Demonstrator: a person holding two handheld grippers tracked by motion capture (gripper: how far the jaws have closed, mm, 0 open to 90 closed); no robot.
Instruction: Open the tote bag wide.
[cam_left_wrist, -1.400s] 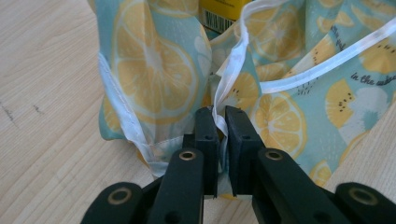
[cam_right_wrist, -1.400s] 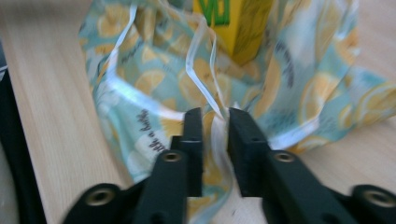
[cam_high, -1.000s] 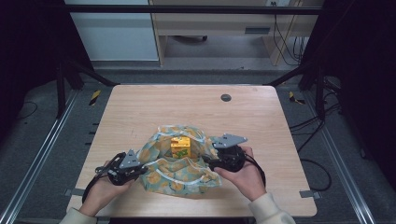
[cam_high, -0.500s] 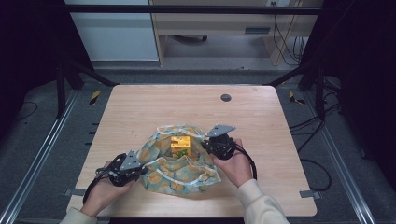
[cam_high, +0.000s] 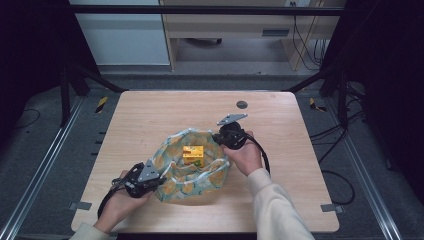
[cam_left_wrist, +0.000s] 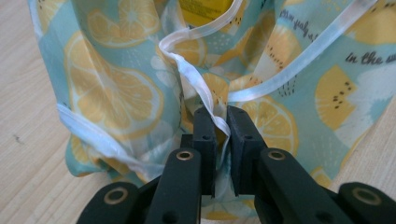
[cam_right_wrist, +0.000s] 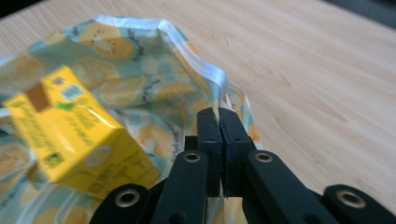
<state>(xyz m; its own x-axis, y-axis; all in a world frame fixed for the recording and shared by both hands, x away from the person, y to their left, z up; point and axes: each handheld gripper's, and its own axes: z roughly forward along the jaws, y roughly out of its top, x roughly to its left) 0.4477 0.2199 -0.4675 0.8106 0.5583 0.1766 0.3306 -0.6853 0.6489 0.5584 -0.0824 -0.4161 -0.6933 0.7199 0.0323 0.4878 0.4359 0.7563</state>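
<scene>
My left tongs (cam_left_wrist: 216, 122) are clamped on the white-trimmed edge of the thin teal cloth printed with lemon slices (cam_high: 192, 167), at its near-left corner seen from the small yellow carton (cam_high: 192, 154); my right tongs (cam_right_wrist: 218, 119) have just been closing and are now pinched together on the cloth's white hem (cam_right_wrist: 205, 70), just right of the carton; carton sits in the middle of the cloth, cloth bunched up around it on the pale wooden counter (cam_high: 150, 115); carton looks tilted in the right gripper view, leaning on loose folds; risks as I judge them: both grips catch little more than the hem, so a sharp pull could slide the slick fabric out of either set of tongs; lifting one side higher than the other could tip the carton out over the low edge; pulling the two corners apart instead of together would flatten the wrap and roll the carton; dark round mark (cam_high: 241, 104) on the counter lies well beyond the carton, no concern.
</scene>
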